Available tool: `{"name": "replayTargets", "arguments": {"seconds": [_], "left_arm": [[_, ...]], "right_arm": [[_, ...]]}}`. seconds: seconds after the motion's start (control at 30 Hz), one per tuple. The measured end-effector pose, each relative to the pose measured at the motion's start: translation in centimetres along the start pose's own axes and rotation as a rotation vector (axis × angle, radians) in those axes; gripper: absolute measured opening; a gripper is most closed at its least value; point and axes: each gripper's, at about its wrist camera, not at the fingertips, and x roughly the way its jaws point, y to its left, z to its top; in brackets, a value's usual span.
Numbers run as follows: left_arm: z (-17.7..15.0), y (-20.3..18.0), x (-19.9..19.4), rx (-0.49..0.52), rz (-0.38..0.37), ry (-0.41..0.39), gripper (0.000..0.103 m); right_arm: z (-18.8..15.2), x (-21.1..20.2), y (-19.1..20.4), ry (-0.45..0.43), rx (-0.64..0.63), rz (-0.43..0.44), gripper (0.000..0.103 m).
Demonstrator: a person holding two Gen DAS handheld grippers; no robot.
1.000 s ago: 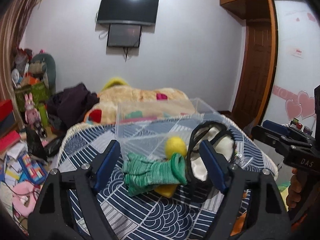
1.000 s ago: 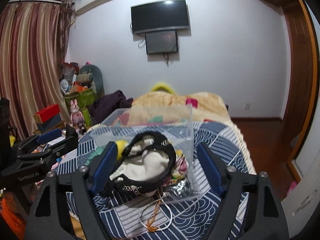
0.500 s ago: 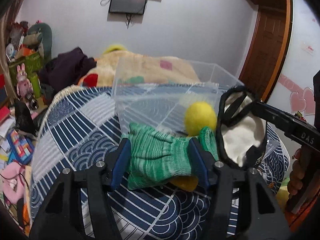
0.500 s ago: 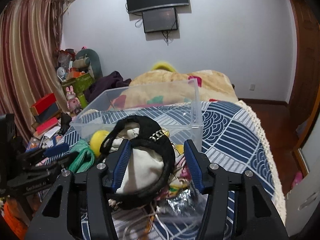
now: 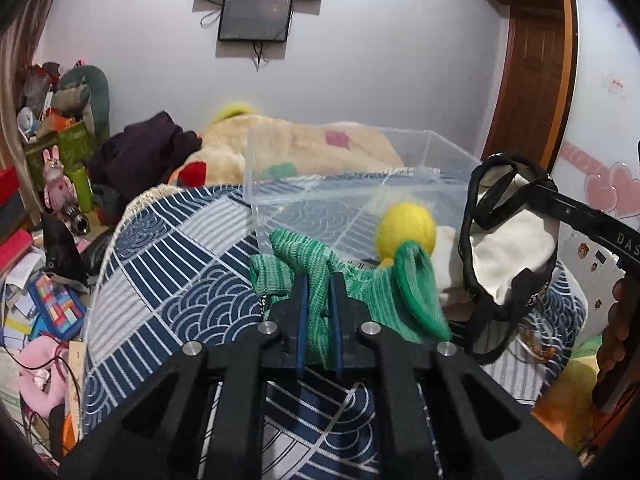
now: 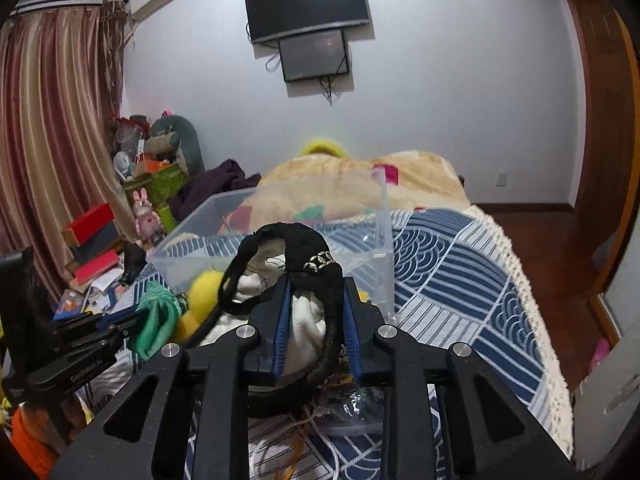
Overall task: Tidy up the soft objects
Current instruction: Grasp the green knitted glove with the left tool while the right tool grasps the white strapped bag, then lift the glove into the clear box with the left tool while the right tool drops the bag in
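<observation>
Green knitted glove (image 5: 320,276) sits clamped in the left gripper (image 5: 319,292); the right gripper (image 6: 316,300) pinches a black-trimmed white cloth pouch (image 6: 304,320), beside a clear plastic bin (image 5: 352,184).

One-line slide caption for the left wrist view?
Left gripper shut on green knit glove, clear plastic bin just ahead.
</observation>
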Motion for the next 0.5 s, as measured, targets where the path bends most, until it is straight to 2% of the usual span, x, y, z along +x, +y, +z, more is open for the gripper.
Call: {"name": "replayTargets", "arguments": {"seconds": [0.27, 0.5], "left_arm": [[2.0, 0.1, -2.9, -0.001, -0.009, -0.077, 0.007], [3.9, -0.4, -4.2, 0.024, -0.014, -0.144, 0.005]], "right_arm": [[2.1, -2.7, 0.3, -0.111, -0.009, -0.016, 0.019], [4.0, -2.8, 0.8, -0.171, -0.036, -0.047, 0.019]]}}
